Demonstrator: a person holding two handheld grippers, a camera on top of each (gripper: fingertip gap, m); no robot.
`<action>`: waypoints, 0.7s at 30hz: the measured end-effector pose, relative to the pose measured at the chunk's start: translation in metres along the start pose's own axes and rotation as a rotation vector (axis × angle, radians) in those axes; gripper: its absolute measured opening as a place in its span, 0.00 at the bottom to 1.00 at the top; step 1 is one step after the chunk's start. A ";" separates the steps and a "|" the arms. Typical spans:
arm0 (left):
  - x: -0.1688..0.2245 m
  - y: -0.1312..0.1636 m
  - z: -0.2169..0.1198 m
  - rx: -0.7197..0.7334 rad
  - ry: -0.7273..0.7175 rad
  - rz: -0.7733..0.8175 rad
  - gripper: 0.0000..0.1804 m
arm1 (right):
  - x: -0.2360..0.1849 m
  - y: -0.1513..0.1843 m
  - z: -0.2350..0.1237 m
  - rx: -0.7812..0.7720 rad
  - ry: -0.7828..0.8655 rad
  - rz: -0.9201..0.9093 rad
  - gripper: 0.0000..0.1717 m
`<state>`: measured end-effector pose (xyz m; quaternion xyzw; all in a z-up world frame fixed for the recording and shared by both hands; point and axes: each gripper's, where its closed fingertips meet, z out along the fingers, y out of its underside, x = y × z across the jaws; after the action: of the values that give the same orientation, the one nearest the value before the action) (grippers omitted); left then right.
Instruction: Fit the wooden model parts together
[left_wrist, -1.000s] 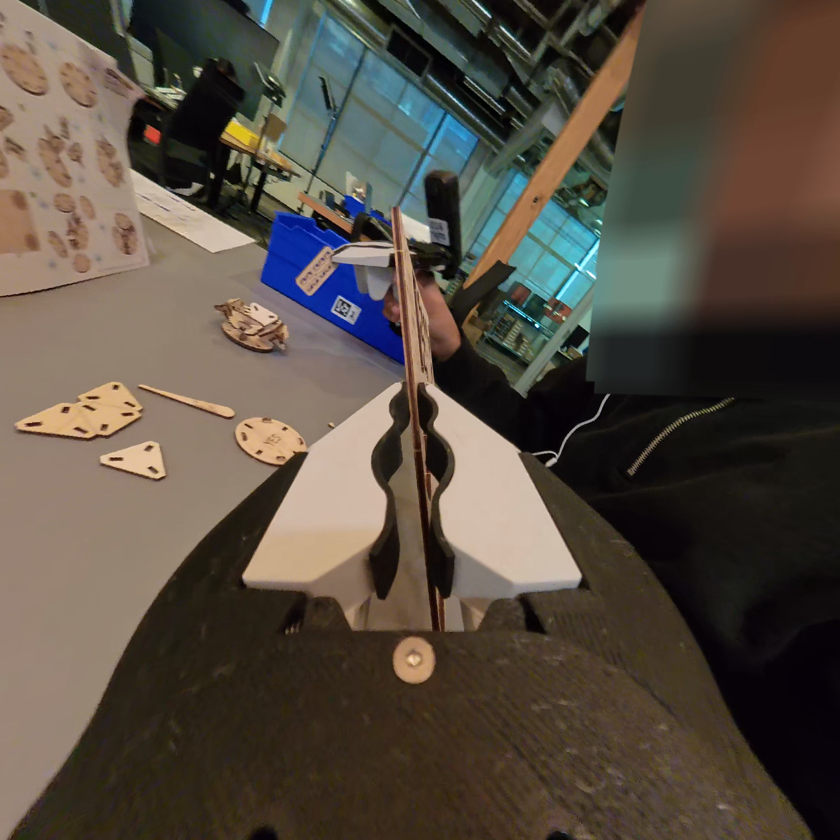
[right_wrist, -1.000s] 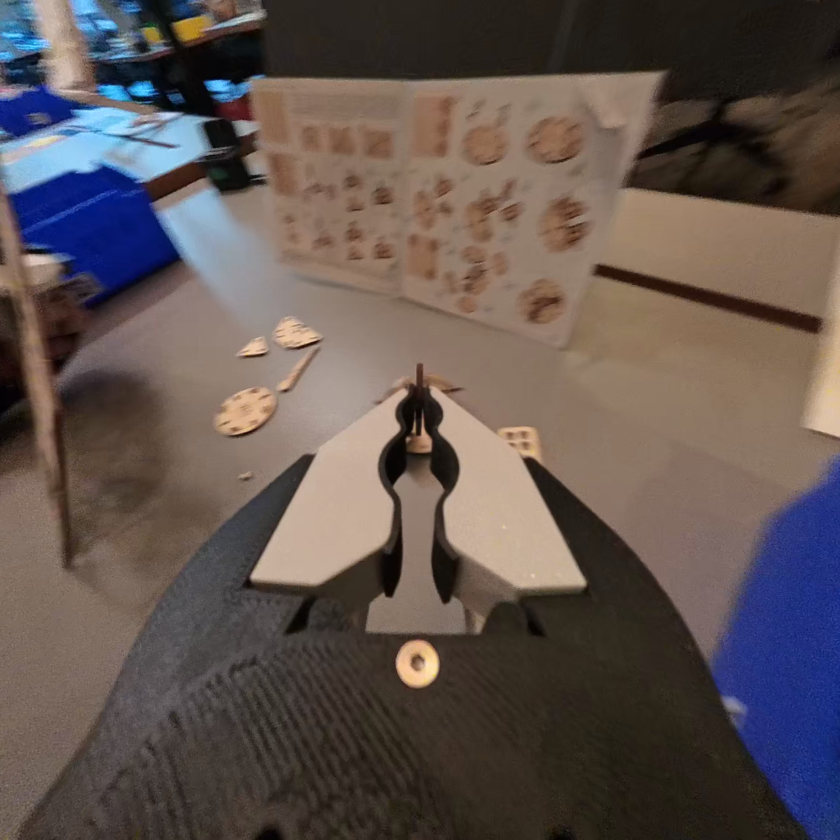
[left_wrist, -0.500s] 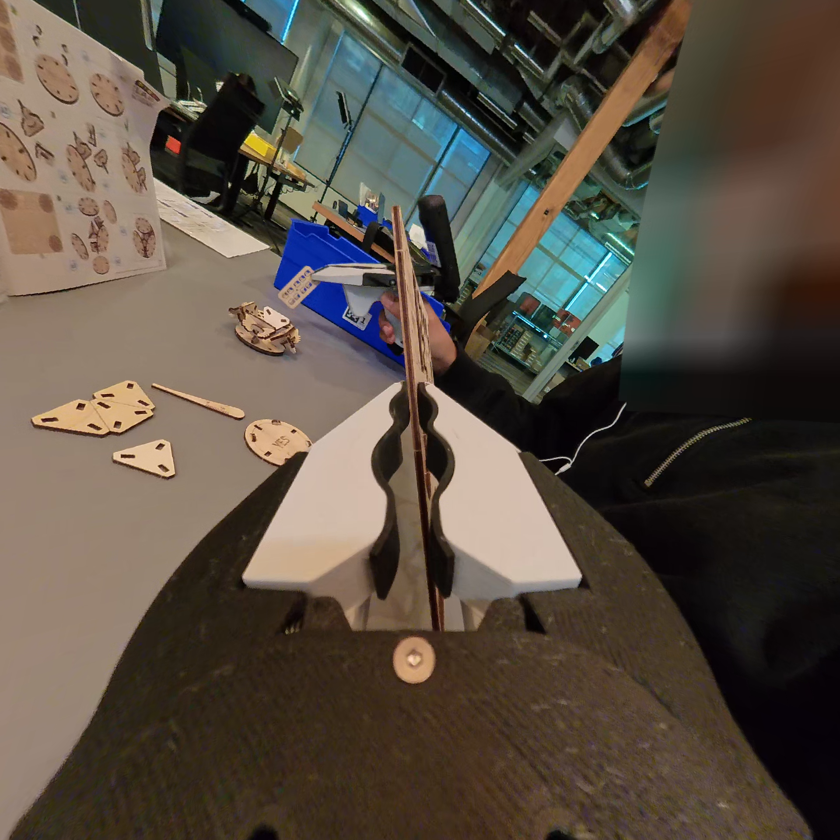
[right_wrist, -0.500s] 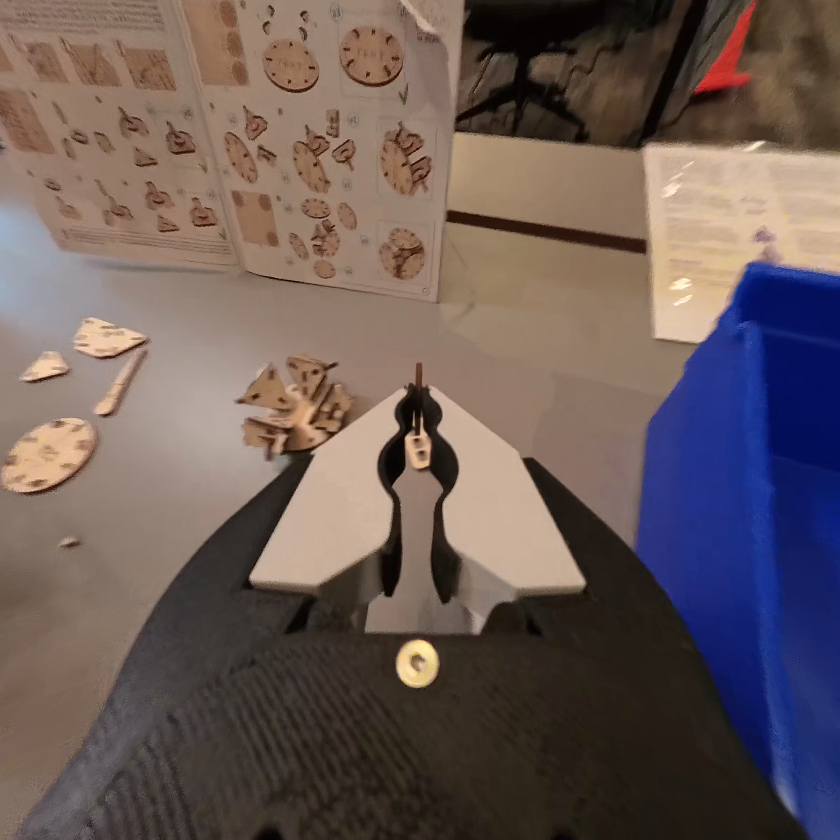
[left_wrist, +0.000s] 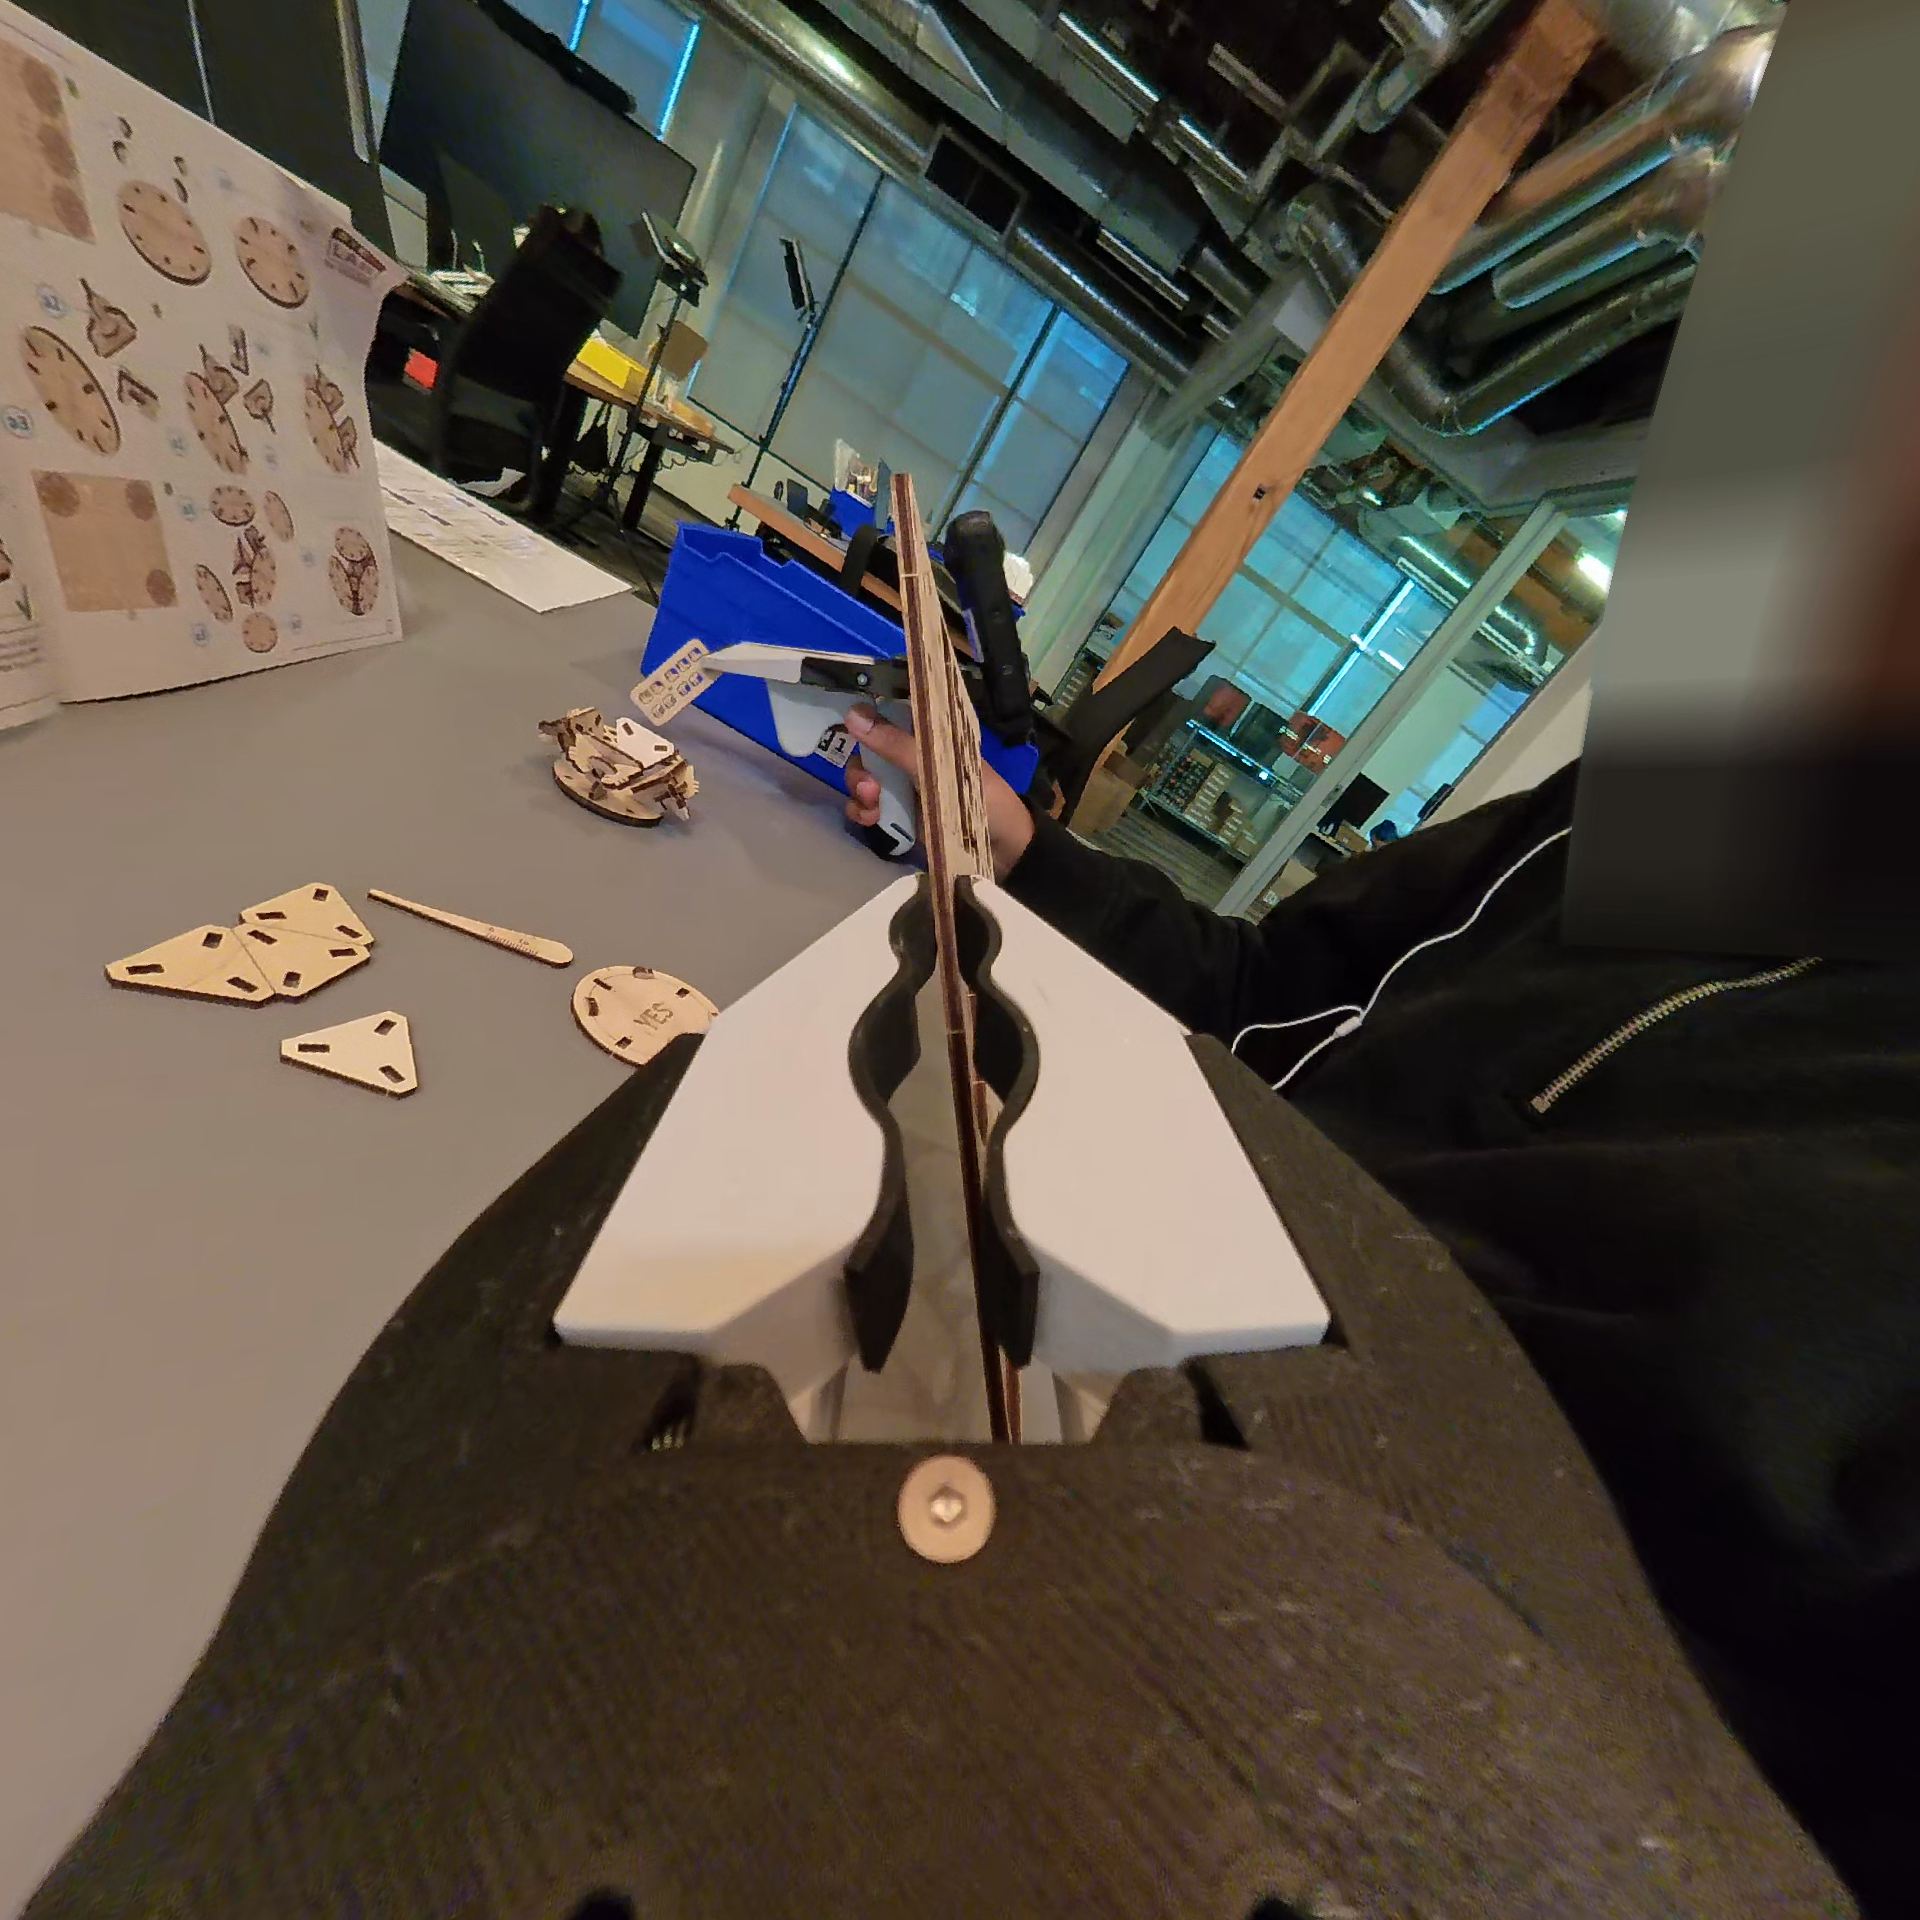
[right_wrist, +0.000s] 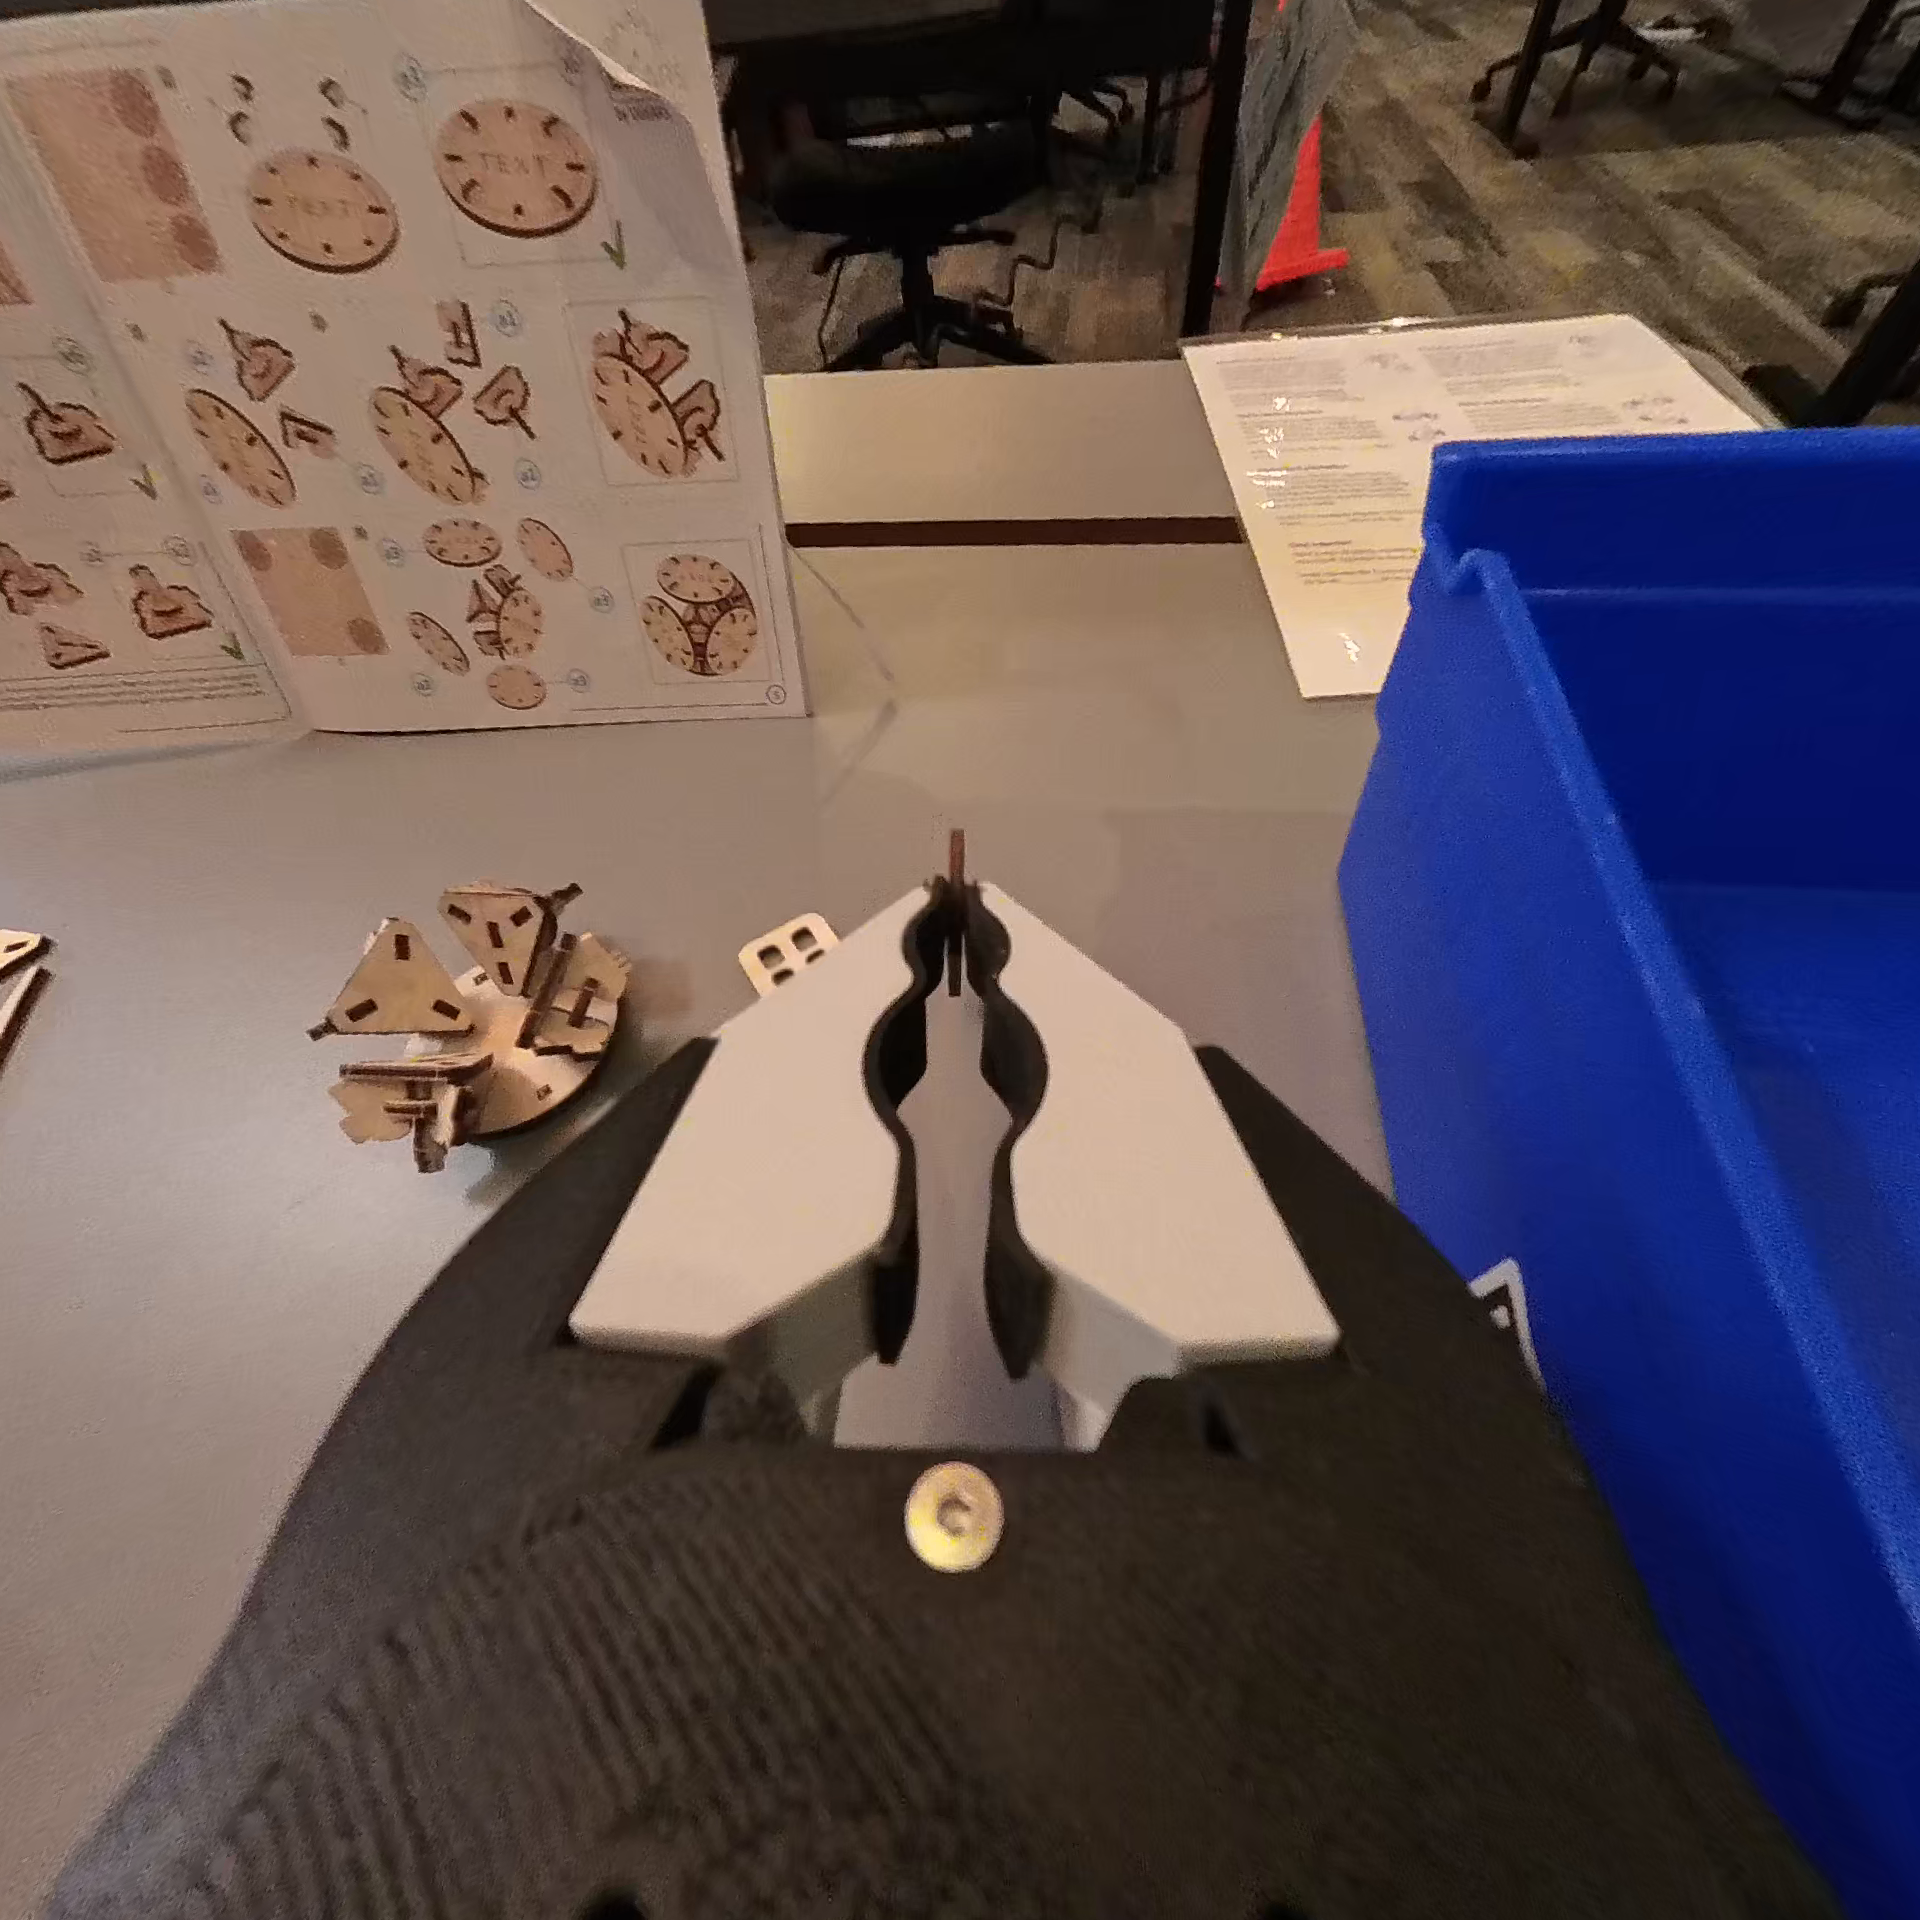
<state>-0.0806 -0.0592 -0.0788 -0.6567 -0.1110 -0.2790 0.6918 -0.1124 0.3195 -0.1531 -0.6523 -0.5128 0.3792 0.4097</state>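
While clamped edge-on, a thin wooden sheet fills left gripper jaws | right gripper jaws pinch small slotted wooden piece, half-built wooden model at nine o'clock, blue bin at three o'clock.

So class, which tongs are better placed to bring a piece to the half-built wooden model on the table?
Right tongs: they pinch a small slotted wooden piece close beside the model. Left tongs grip a wooden sheet farther back.
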 end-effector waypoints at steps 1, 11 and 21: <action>0.000 0.000 0.000 0.000 0.000 0.000 0.00 | 0.001 0.002 0.001 -0.011 0.003 0.006 0.00; -0.001 -0.004 -0.004 0.021 -0.023 0.019 0.00 | 0.002 0.002 -0.013 -0.012 0.046 -0.096 0.14; -0.010 -0.010 -0.010 0.077 -0.075 0.000 0.00 | -0.054 -0.050 -0.059 0.344 -0.138 -0.272 0.30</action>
<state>-0.0966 -0.0666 -0.0763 -0.6396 -0.1475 -0.2494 0.7120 -0.0866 0.2646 -0.0808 -0.4702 -0.5505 0.4461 0.5261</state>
